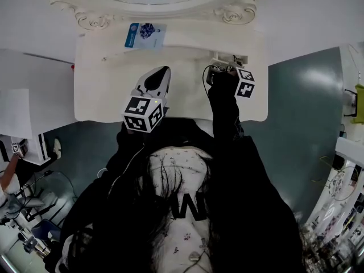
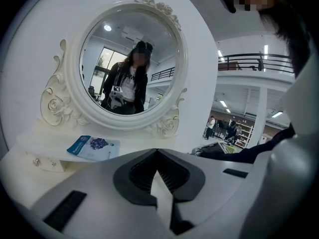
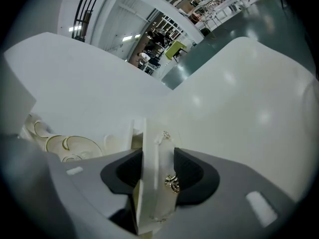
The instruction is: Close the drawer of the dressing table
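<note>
**Here, the drawer front [image 3: 155, 131] held by the right gripper [image 3: 153, 156]**

A white dressing table [image 1: 187, 104] carries an oval mirror [image 2: 130, 68] at its far edge and a blue leaflet [image 1: 145, 35] at far left. At the top's far right, the right gripper clamps the drawer front beside its gold knob [image 3: 172, 182]. The left gripper [image 1: 164, 69], jaws together and empty, hangs over the bare middle. Teal floor [image 1: 301, 95] lies open to the right.

You wear a black long-sleeved jacket [image 1: 250, 175] over a white printed top [image 1: 182, 164]; your pale left gripper [image 1: 164, 71] and right gripper [image 1: 226, 67] bear black-and-white marker cubes [image 1: 143, 114].
</note>
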Motion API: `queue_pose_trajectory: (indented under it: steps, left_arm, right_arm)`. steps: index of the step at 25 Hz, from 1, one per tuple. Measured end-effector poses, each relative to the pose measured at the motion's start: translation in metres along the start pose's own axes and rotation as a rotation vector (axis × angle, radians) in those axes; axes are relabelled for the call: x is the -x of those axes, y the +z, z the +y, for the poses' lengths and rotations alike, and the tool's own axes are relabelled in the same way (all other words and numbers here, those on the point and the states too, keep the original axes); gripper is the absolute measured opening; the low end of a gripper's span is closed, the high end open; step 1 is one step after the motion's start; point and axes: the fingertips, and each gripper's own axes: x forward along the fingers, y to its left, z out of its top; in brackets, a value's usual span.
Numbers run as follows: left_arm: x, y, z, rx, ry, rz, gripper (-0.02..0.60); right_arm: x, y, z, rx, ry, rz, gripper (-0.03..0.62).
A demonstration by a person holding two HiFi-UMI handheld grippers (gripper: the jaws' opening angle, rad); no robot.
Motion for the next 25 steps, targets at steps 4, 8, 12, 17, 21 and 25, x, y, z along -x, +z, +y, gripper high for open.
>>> queue_pose_trajectory:
  steps: [4,8,12,17,21,25]
  left_arm:
    - [0.0,-0.002,0.007,0.003,0.008,0.005,0.0]
    - [-0.003,-0.001,0.011,0.003,0.007,0.006,0.0]
    - [-0.009,0.001,0.009,-0.008,-0.004,0.008,0.0]
    - [-0.014,0.0,0.002,-0.023,-0.023,0.019,0.0]
    - [-0.017,0.0,0.001,-0.031,-0.025,0.023,0.0]
    - [-0.018,-0.001,0.002,-0.029,-0.021,0.024,0.0]
  right_arm:
    - [-0.011,-0.002,0.009,0.06,0.044,0.042,0.189]
    - [-0.013,-0.005,0.014,0.122,0.119,0.144,0.197]
    - [-0.003,-0.002,0.024,0.255,0.211,0.22,0.201]
    - [0.021,-0.006,0.035,0.524,0.329,0.287,0.201]
    - [0.037,-0.019,0.034,0.699,0.392,0.338,0.199]
    - [0.041,-0.032,0.024,0.799,0.407,0.377,0.199]
